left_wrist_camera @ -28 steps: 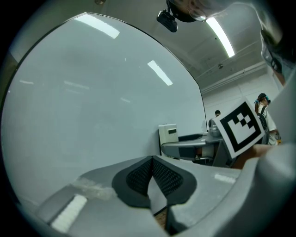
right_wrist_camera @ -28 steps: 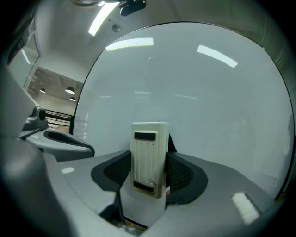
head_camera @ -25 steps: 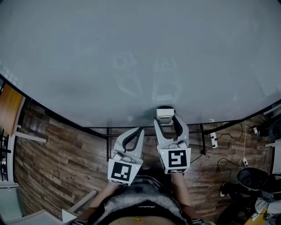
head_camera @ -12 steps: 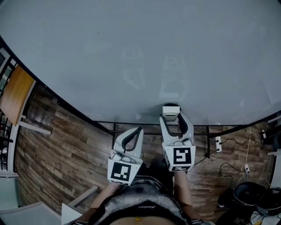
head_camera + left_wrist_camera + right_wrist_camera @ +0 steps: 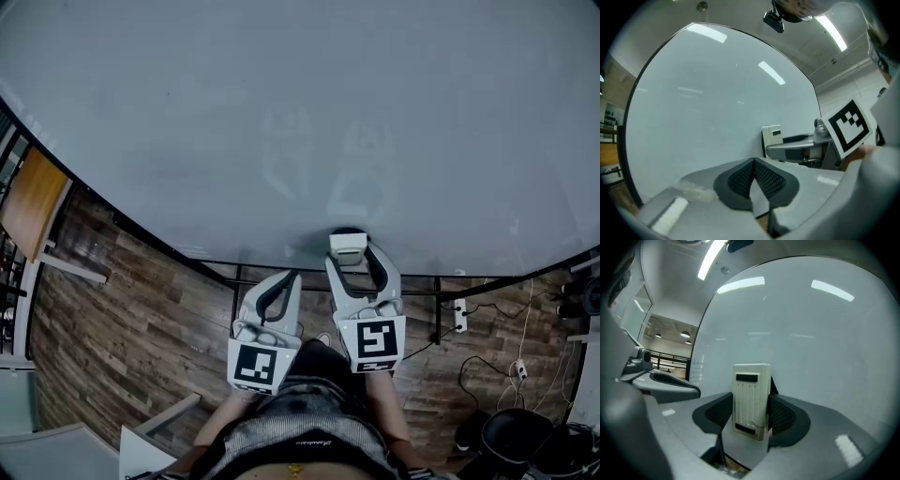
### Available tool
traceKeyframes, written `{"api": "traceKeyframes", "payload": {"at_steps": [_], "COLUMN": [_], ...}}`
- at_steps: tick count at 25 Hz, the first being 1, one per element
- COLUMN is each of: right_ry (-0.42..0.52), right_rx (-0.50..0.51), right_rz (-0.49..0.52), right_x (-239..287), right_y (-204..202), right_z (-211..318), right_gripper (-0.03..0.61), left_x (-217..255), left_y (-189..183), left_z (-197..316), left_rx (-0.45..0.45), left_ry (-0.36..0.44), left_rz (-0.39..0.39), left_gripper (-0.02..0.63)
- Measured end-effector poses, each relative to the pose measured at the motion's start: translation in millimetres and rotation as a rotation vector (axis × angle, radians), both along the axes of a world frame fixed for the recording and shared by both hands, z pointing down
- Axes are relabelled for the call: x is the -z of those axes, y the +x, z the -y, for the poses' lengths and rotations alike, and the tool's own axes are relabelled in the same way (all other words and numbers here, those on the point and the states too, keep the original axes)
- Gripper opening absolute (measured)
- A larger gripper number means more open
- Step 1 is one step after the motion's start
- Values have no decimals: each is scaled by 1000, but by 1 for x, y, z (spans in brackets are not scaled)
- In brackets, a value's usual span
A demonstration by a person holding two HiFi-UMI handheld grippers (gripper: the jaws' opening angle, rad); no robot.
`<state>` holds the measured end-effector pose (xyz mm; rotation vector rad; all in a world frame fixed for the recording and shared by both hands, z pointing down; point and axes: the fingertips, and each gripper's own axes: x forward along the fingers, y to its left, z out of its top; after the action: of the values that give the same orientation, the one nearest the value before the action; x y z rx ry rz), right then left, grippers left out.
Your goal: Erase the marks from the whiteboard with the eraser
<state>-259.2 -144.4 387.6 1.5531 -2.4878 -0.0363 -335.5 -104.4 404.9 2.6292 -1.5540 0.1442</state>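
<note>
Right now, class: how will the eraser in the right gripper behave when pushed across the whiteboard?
The eraser looks like a rigid ribbed plastic shell, so probably stiff and light. Textured pads of the right gripper clamp its flat sides, so slipping seems unlikely. The glossy whiteboard should let it glide.

Wood-plank floor [image 5: 122, 309] underfoot, white power strip [image 5: 458, 314] over at the right, cables [image 5: 487, 361] trailing beside it, orange-brown desk [image 5: 30, 202] far left.

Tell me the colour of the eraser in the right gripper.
The ribbed plastic eraser is cream-white; right gripper view.
</note>
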Motion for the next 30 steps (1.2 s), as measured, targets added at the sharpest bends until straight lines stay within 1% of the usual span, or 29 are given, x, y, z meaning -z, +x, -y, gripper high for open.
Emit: {"api": "traceKeyframes", "payload": {"at_steps": [1,5,9,12,16,18,23,25,30], "right_ry": [-5,-6,43,59,63,67,76,70,54], "right_rx": [13,65,100,102,82,55,-39,-59,-98], "right_rz": [2,2,8,5,-6,-9,-15,-17,4], "right_x": [1,11,36,46,51,53,53,51,46], "right_y": [-2,-2,2,-1,-13,-18,-32,-43,-74], "right_z": [0,-4,-5,-3,-5,-7,-6,-5,1], "right_gripper": [242,242,241,241,241,241,241,241,241], "left_x": [2,5,-1,-4,0,1,7,6,3], "left_y": [1,10,21,21,0,-11,-40,-50,-72], "left_z": [0,0,0,-1,-4,-4,4,8,15], "left_rx": [3,48,67,75,79,67,12,-22,-69], "left_ry": [5,-8,-3,-2,16,22,16,19,-6], "left_rz": [4,-31,-28,-33,-40,-39,-46,-23,-44], "left_gripper": [5,5,5,5,5,5,5,5,5]}}
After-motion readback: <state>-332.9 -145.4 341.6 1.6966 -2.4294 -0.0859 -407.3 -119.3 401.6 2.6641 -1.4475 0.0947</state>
